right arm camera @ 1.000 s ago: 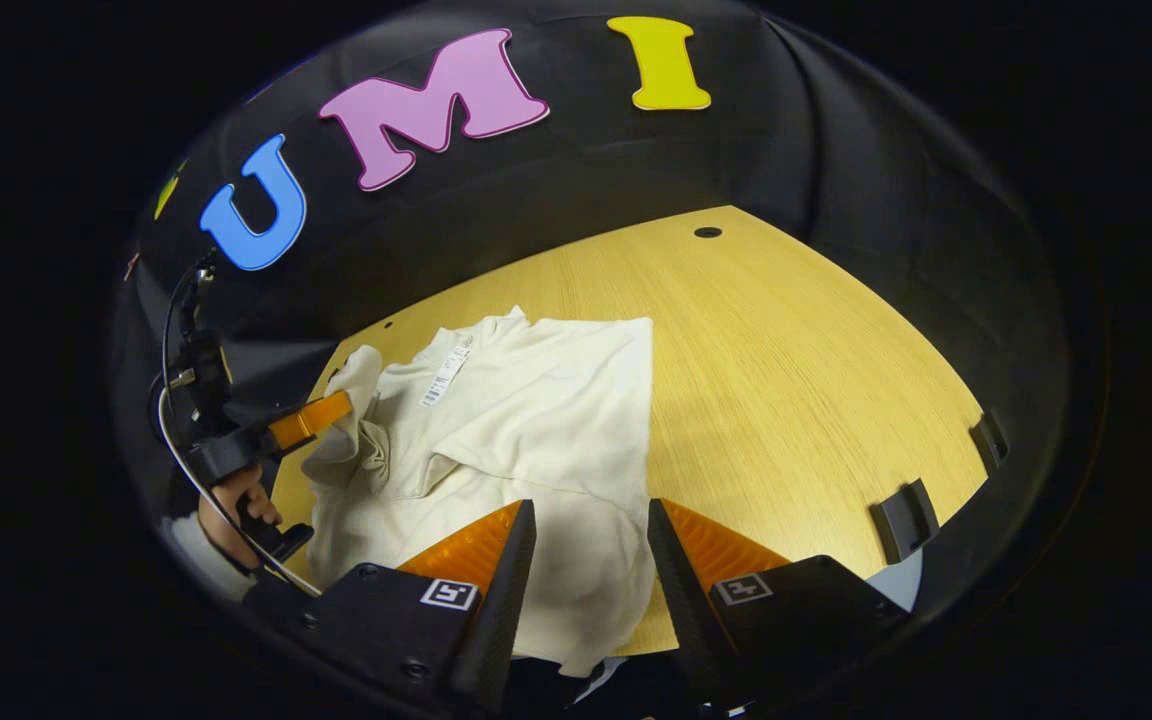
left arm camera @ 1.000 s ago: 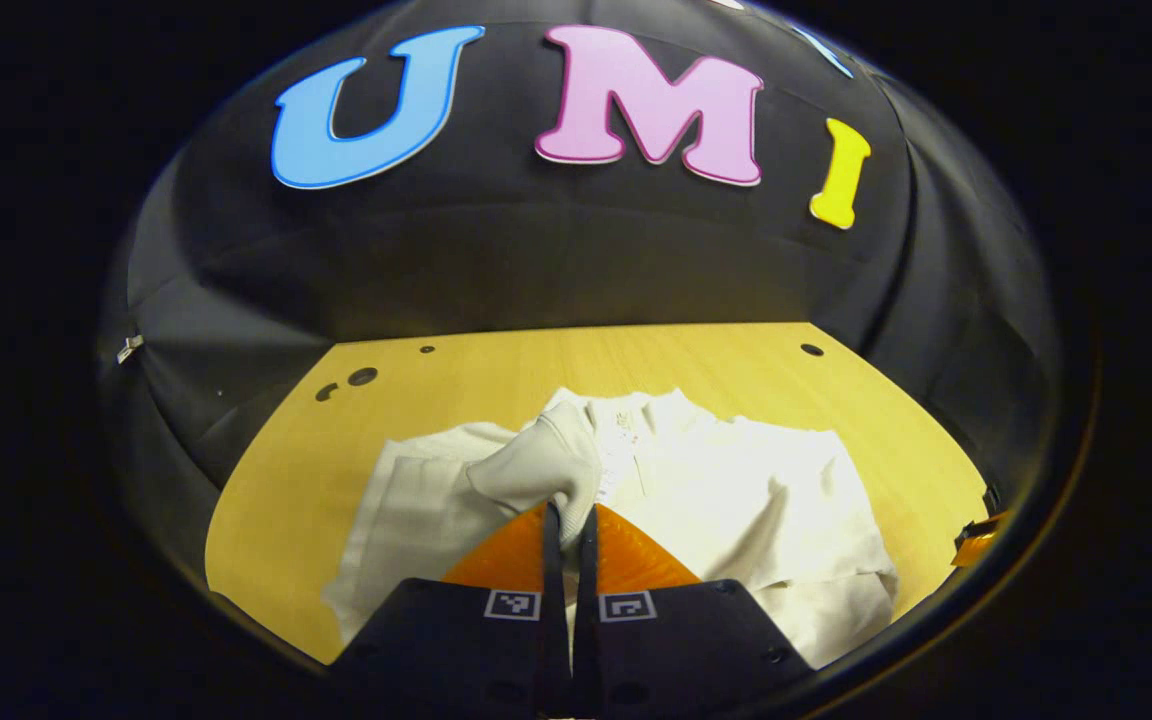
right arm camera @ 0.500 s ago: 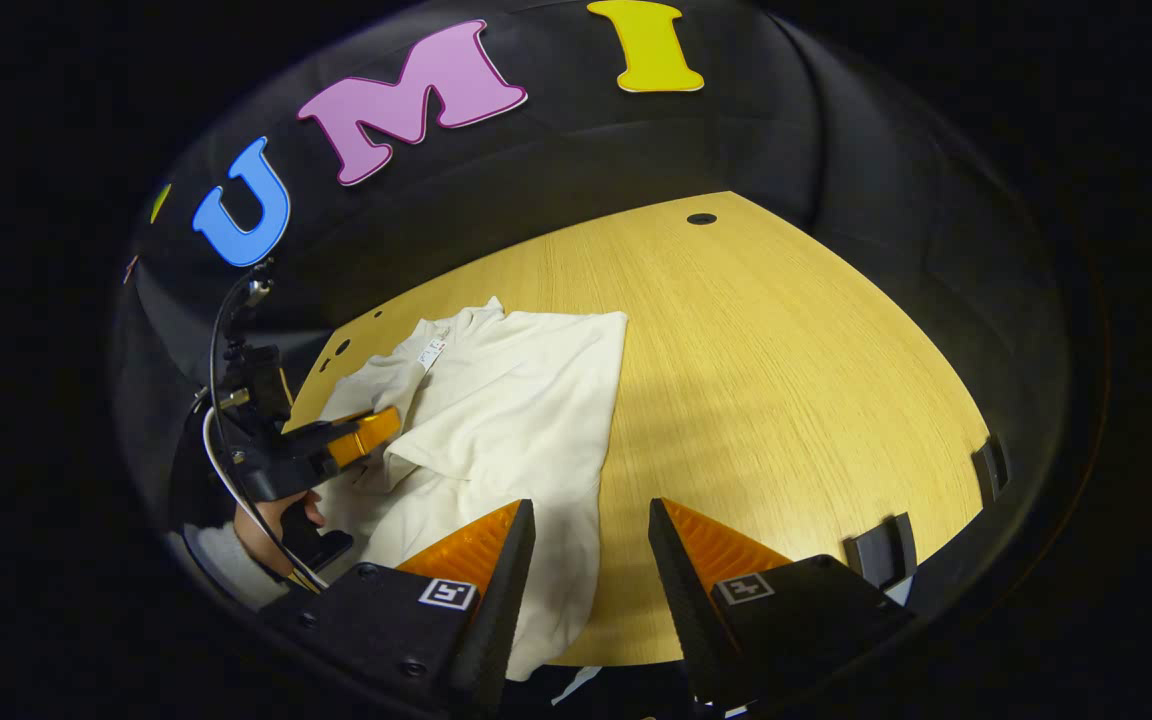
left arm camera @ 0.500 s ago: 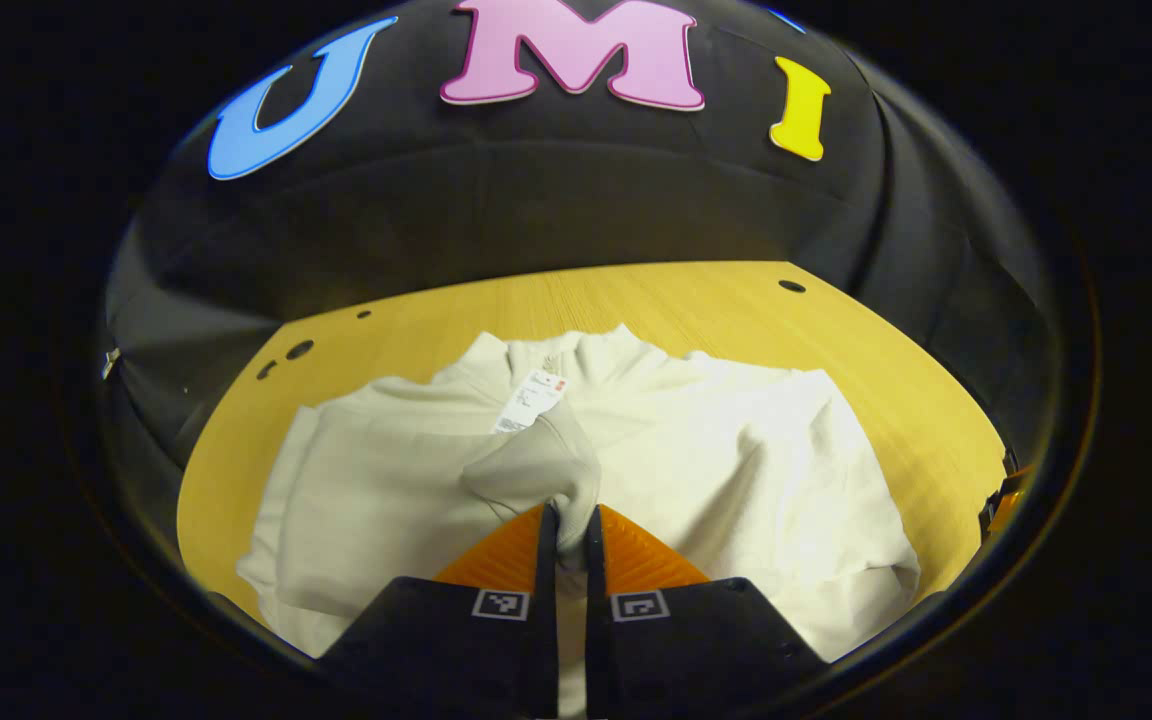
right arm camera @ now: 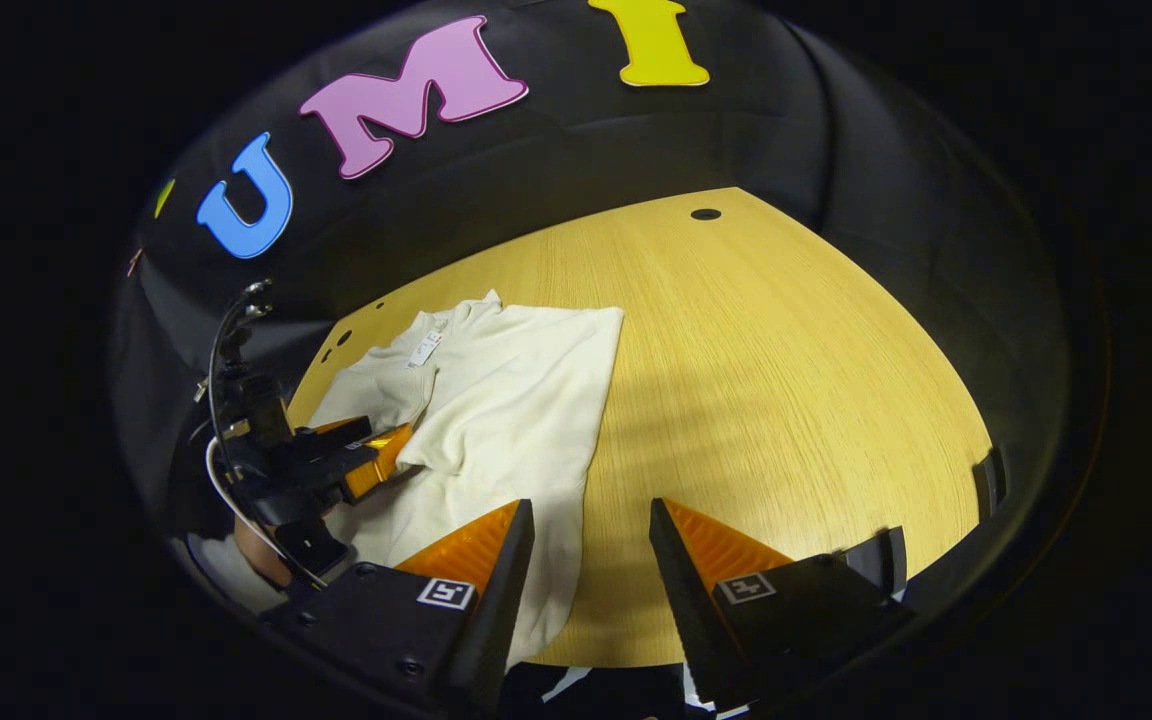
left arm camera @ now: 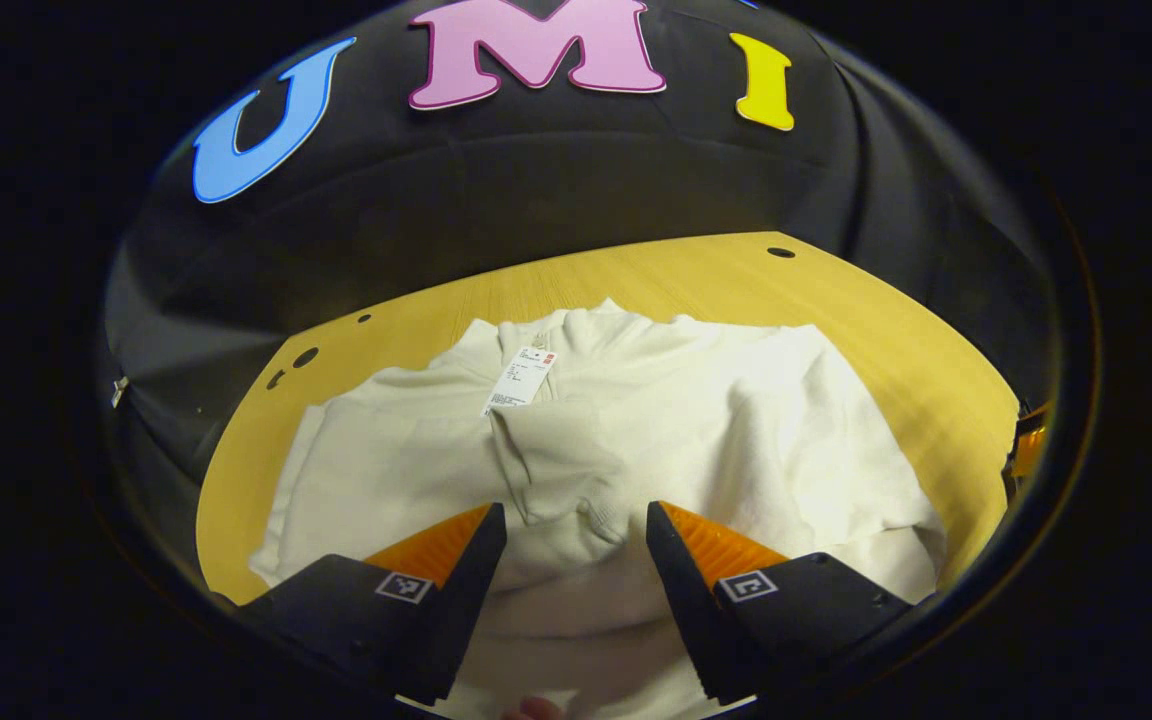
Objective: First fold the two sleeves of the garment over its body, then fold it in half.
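Garment (left arm camera: pixel 636 420) flat on table (right arm camera: pixel 786 360), sleeve (left arm camera: pixel 576 470) folded over body. Left gripper (left arm camera: pixel 576 525) spread apart above sleeve, gripping nothing. Right gripper (right arm camera: pixel 591 520) spread apart near garment's edge.

The left gripper (left arm camera: pixel 576 530) hangs with jaws apart over the cream garment's (left arm camera: pixel 736 420) folded sleeve (left arm camera: pixel 561 465).

Bright overhead light on table (right arm camera: pixel 786 380), dim surroundings; sharp focus, curved fisheye edges
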A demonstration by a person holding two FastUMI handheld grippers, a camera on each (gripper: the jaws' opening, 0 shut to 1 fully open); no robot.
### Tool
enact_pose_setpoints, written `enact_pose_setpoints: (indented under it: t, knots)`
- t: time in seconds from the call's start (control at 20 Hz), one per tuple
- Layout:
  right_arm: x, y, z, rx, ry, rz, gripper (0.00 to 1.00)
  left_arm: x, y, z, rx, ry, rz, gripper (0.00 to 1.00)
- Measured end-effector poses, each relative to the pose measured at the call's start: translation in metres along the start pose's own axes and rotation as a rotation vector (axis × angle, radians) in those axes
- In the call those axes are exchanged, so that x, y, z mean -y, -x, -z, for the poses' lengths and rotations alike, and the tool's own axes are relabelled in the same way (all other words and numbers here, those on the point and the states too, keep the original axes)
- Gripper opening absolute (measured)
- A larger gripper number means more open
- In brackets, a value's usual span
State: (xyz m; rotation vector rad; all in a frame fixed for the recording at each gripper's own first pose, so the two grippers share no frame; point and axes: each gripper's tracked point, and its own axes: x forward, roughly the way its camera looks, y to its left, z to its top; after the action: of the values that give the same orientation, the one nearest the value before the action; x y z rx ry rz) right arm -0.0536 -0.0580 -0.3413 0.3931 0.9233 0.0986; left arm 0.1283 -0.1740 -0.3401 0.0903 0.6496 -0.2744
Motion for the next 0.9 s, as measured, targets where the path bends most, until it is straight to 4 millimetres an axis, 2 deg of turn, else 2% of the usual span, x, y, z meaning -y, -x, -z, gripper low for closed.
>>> enact_pose_setpoints:
  t: [0.25, 0.45, 0.5, 0.65, 0.7, 0.8, 0.85, 0.9]
  knots:
    - [-0.017, 0.010, 0.017, -0.013, 0.017, 0.000, 0.73, -0.013, 0.043, 0.009, -0.001, 0.024, 0.035, 0.91]
    - [-0.035, 0.018, 0.047, -0.053, 0.025, -0.009, 0.75, -0.040, 0.085, 0.025, -0.003, 0.063, 0.046, 0.91]
    - [-0.040, 0.020, 0.056, -0.065, 0.020, -0.011, 0.80, -0.049, 0.096, 0.033, -0.011, 0.073, 0.045, 0.91]
    - [-0.050, 0.023, 0.081, -0.098, 0.007, -0.003, 0.81, -0.078, 0.126, 0.065, -0.056, 0.082, 0.033, 0.90]
    - [-0.054, 0.025, 0.087, -0.107, 0.006, -0.001, 0.85, -0.088, 0.133, 0.077, -0.074, 0.077, 0.023, 0.90]
    - [-0.059, 0.027, 0.098, -0.118, 0.011, 0.009, 0.87, -0.109, 0.147, 0.101, -0.111, 0.076, 0.006, 0.90]
    - [-0.062, 0.028, 0.103, -0.126, 0.013, 0.014, 0.90, -0.118, 0.153, 0.111, -0.127, 0.080, -0.004, 0.91]
    - [-0.065, 0.028, 0.108, -0.132, 0.015, 0.018, 0.98, -0.126, 0.159, 0.121, -0.140, 0.083, -0.011, 0.91]
